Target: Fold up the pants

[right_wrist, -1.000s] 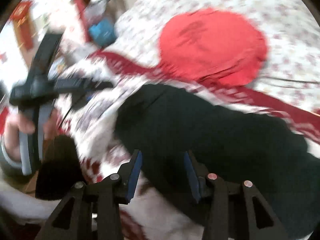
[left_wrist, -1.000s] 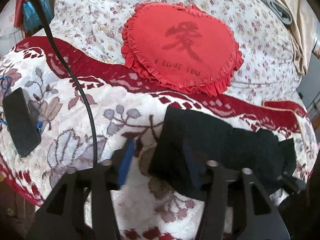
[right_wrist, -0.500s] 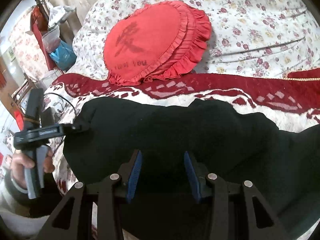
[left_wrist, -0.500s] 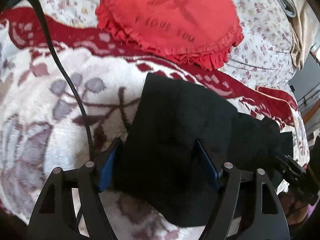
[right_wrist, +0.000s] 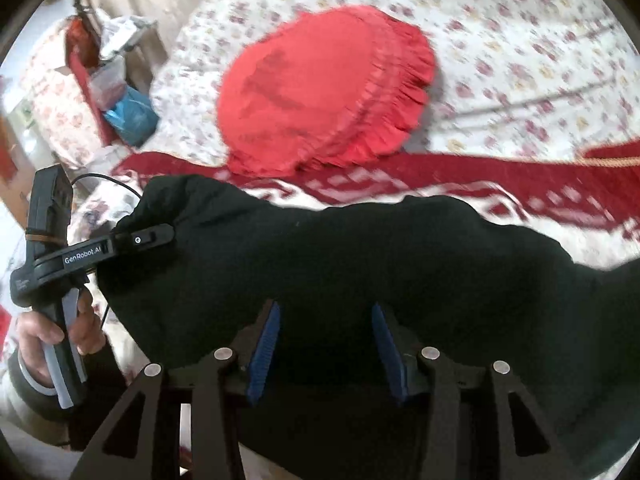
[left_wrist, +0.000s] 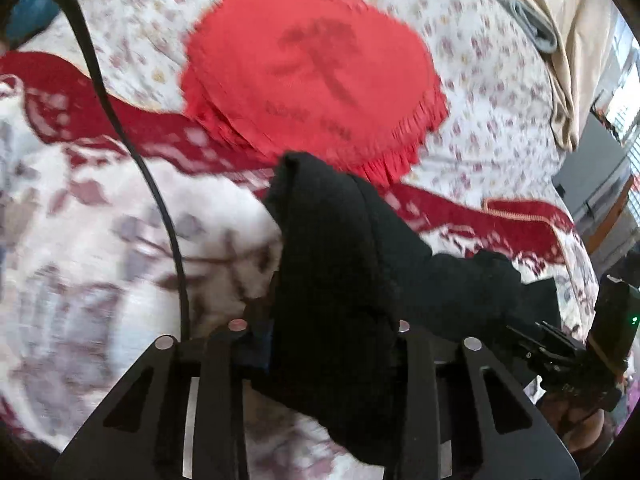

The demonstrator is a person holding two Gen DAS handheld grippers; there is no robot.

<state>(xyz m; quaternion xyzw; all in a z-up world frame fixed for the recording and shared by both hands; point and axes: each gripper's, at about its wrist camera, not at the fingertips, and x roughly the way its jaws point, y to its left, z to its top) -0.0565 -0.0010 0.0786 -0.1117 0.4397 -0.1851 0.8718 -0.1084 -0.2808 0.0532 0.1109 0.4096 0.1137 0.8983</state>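
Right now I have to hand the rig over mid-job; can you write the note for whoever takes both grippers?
Left gripper: jaws have just closed, pinching a bunched end of the black knit pants.
Right gripper: blue pads apart, cloth between and under them; no clamp visible.
Pants lie across the white-and-red patterned blanket, just in front of the red heart-shaped frilled cushion, which the left end overlaps in the left wrist view.
Done: one end gripped, pants stretched lengthwise.
Left: secure the right side, carry one end over the other, flatten the fold.
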